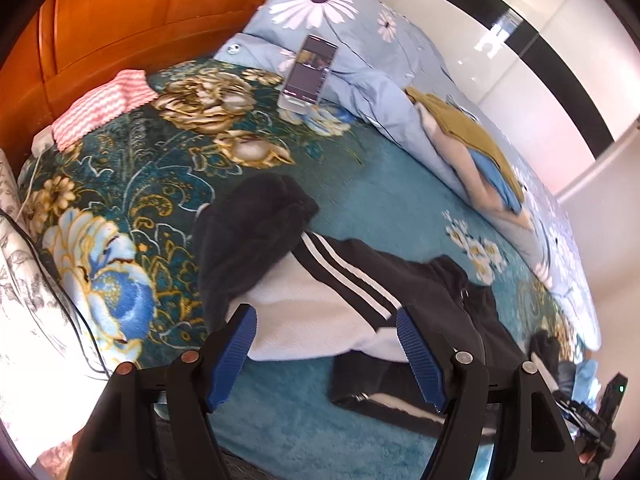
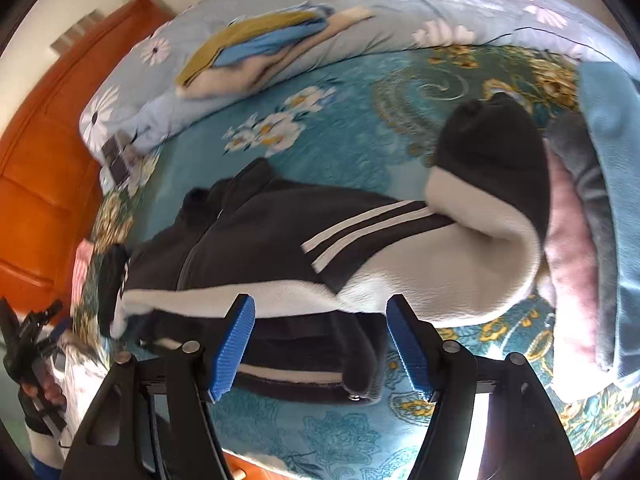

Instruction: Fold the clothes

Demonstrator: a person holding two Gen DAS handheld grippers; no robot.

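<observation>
Currently, the black jacket [image 1: 352,280] with white panels and two white stripes is lying partly folded on the teal floral blanket [image 1: 120,184] covering the bed, toward the near edge of the bed in both views. In the right wrist view the jacket [image 2: 256,232] is spreading across the middle of the blanket [image 2: 352,128], with one sleeve end curling up toward the stack of folded fabrics [image 2: 580,240] at the right edge.

The left gripper [image 1: 326,322] is hovering over the jacket's white panel with its blue-padded fingers [image 1: 234,356] standing apart and nothing between them. The right gripper [image 2: 320,316] is likewise spread wide over the jacket's near hem, holding nothing.

Farther out, a phone [image 1: 310,68] is leaning against the light-blue daisy-print duvet [image 1: 360,40] near the wooden headboard [image 1: 120,20]. Folded garments [image 1: 472,148] in mustard, blue and beige are resting on the duvet along the far edge. A pink-and-white zigzag cloth [image 1: 100,104] is lying at the headboard corner.
</observation>
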